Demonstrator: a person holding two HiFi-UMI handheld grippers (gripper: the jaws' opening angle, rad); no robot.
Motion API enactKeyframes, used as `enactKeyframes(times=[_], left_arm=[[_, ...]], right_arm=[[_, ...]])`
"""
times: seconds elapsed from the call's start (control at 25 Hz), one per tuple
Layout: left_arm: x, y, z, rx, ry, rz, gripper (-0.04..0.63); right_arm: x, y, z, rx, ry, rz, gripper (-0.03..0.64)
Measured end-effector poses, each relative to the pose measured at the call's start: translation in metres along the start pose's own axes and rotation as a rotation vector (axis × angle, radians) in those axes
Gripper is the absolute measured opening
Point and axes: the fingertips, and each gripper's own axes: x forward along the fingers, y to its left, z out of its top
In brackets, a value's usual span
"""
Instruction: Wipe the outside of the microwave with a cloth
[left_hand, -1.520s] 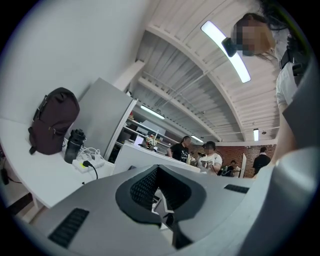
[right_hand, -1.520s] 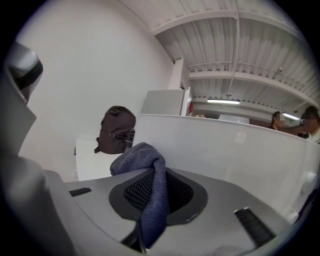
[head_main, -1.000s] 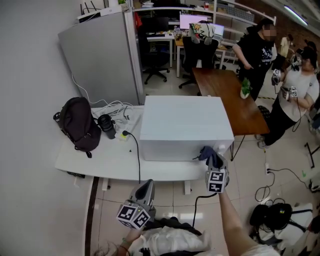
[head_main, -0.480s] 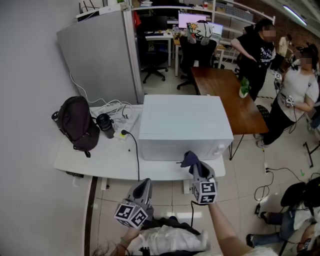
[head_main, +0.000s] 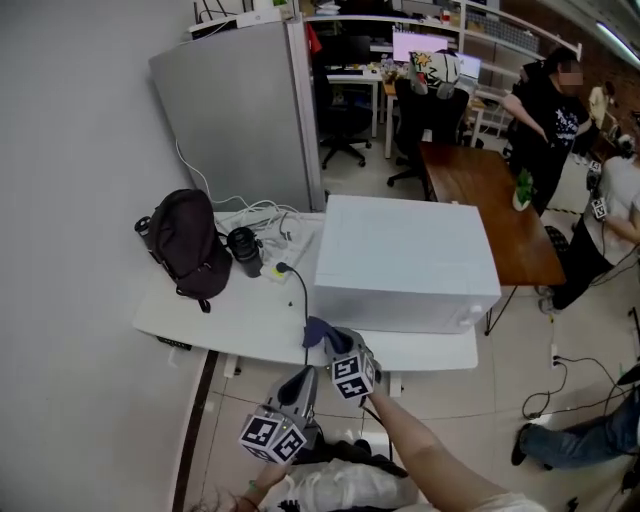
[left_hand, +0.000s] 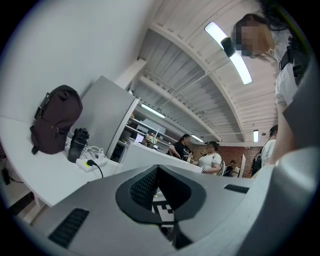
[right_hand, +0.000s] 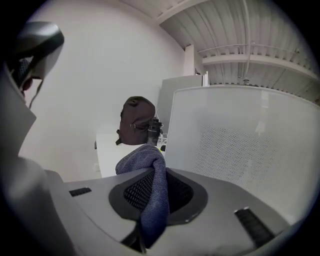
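Note:
The white microwave (head_main: 405, 265) stands on the white table (head_main: 220, 320). My right gripper (head_main: 326, 336) is shut on a blue cloth (head_main: 316, 331) and hangs just off the microwave's front left corner, by the table's front edge. In the right gripper view the cloth (right_hand: 150, 180) droops between the jaws, with the microwave's perforated wall (right_hand: 240, 145) close on the right; I cannot tell whether they touch. My left gripper (head_main: 300, 378) is lower, in front of the table, shut and empty. The left gripper view shows it (left_hand: 159, 172) pointing up over the table.
A dark backpack (head_main: 190, 245), a black bottle (head_main: 243, 250) and a power strip with cables (head_main: 270, 225) lie left of the microwave. A grey partition (head_main: 245, 120) stands behind. A brown table (head_main: 490, 205) and people (head_main: 550, 110) are at the right.
My right gripper has carried the cloth leftward along the microwave's front, from its right corner to its left corner. The left gripper has hardly moved.

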Motion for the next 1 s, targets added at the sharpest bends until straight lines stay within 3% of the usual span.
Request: enactKeyframes(times=[0.2,0.32,0.52,0.84,1.0], left_arm=[[-0.011,0.019,0.005,0.001,-0.004,0.049,-0.014],[-0.011,0.022,0.005,-0.001,0.000,0.054,-0.014],[-0.004,0.012,0.001,0.000,0.012,0.023,-0.014],[0.013,-0.019,-0.011,0.003,0.037,-0.042,-0.014],[0.018,-0.034,-0.016,0.005,0.037,-0.048,-0.014]], right_arm=[[0.009,-0.041,-0.025,0.032,0.075,-0.082,0.078],[-0.015,-0.079,-0.032,0.069,0.084,-0.145,0.078],[-0.074,-0.146,-0.059,0.046,0.103,-0.262,0.079],[-0.190,-0.262,-0.126,0.225,0.183,-0.586,0.078],[-0.219,-0.280,-0.144,0.284,0.189,-0.626,0.078]])
